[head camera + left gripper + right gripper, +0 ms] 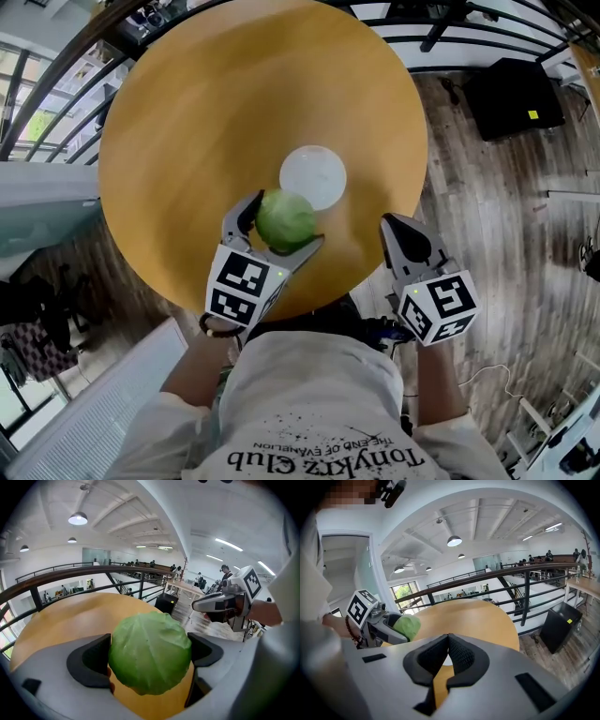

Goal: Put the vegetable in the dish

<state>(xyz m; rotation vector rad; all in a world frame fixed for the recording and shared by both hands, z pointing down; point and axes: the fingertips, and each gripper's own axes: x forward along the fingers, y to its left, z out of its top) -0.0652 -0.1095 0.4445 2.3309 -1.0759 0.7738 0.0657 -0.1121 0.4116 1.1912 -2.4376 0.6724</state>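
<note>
Gripping the vegetable (pixel 284 219), a round green leafy head, in the left tongs (pixel 277 231), jaws spread wide and pressing on its two flanks. Hanging it over the near part of the round wooden surface (pixel 187 122), just beside the white dish (pixel 315 173) and overlapping its near-left rim in the head view; not yet resting inside. Idling the right tongs (pixel 401 234) by the surface's near right edge, jaws closed together on nothing, apart from both dish and vegetable. Judging the step as carrying: grasp made, placing left to do. Calling next for moving forward and slightly right until centred over the dish, lowering until seated within the rim, then opening the jaws far enough for clearing the head without rolling it out.
</note>
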